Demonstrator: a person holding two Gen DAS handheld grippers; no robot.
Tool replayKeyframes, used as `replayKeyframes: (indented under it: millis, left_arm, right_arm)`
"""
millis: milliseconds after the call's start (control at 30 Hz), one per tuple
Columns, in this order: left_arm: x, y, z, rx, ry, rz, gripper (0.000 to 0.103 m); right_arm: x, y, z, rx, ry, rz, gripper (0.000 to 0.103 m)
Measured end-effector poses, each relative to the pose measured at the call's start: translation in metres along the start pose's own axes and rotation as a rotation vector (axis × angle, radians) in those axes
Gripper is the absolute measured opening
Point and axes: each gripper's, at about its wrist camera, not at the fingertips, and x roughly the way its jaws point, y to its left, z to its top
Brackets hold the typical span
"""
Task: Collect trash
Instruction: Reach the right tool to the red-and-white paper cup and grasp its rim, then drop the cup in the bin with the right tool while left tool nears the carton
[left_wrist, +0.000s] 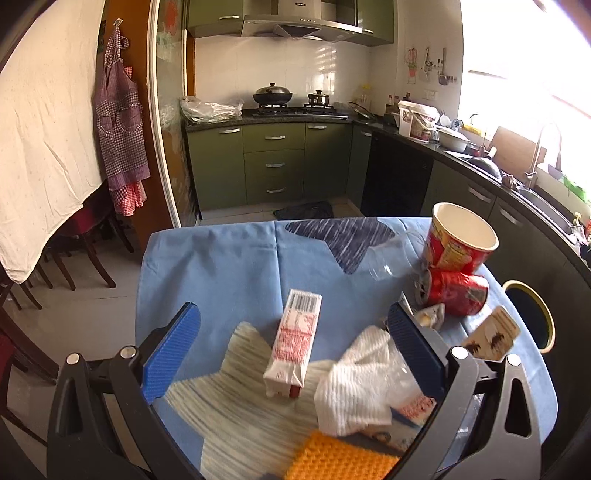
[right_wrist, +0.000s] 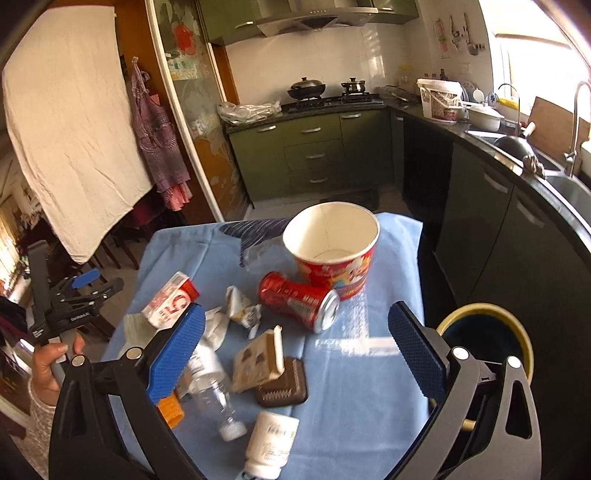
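Observation:
Trash lies on a table with a blue cloth (left_wrist: 221, 266) (right_wrist: 362, 384). A white and red carton (left_wrist: 293, 347) (right_wrist: 170, 300) lies between the open fingers of my left gripper (left_wrist: 293, 345), beside a crumpled white tissue (left_wrist: 356, 384). A red paper cup (left_wrist: 458, 240) (right_wrist: 334, 249) stands upright with a crushed red can (left_wrist: 452, 291) (right_wrist: 301, 300) lying against it. My right gripper (right_wrist: 297, 343) hangs open above a tan packet (right_wrist: 256, 360), a brown square piece (right_wrist: 284, 386), a clear bottle (right_wrist: 212, 391) and a white pill bottle (right_wrist: 271, 445).
A bin with a yellow rim (right_wrist: 491, 334) (left_wrist: 532, 314) stands just right of the table. An orange sponge (left_wrist: 338, 459) lies at the near edge. Kitchen cabinets and a black counter (right_wrist: 517, 162) run along the back and right. Dark chairs (left_wrist: 81, 254) stand at the left. A hand (right_wrist: 48, 363) holds the left gripper.

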Motion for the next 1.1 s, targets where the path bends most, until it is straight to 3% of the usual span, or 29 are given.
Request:
replayKeyframes:
  millis: [167, 333, 400, 633, 700, 767, 900, 1100]
  left_arm:
    - [0.042, 0.017, 0.020, -0.045, -0.018, -0.008, 0.097]
    - [0.065, 0.024, 0.014, -0.069, -0.007, -0.031, 0.097]
    - [0.069, 0.022, 0.011, -0.042, -0.003, -0.023, 0.097]
    - [0.076, 0.012, 0.001, 0.005, 0.022, -0.044, 0.097]
    - [0.077, 0.010, -0.001, 0.012, 0.025, -0.048, 0.097]
    - [0.078, 0.009, -0.001, 0.010, 0.026, -0.054, 0.097]
    - [0.079, 0.008, -0.002, 0.016, 0.030, -0.056, 0.097]
    - [0.079, 0.006, -0.003, 0.021, 0.030, -0.062, 0.097]
  right_arm:
    - [0.072, -0.025, 0.052, 0.055, 0.149, -0.041, 0.067]
    - [0.143, -0.064, 0.076, 0.127, 0.304, -0.110, 0.043]
    - [0.162, -0.078, 0.082, 0.158, 0.337, -0.120, 0.038]
    - [0.212, -0.102, 0.087, 0.207, 0.442, -0.144, 0.038]
    - [0.223, -0.101, 0.085, 0.214, 0.463, -0.137, 0.032]
    - [0.233, -0.102, 0.081, 0.231, 0.488, -0.130, 0.011]
    - [0.233, -0.114, 0.083, 0.267, 0.463, -0.115, 0.006]
    - [0.175, -0.152, 0.094, 0.343, 0.352, -0.109, 0.006]
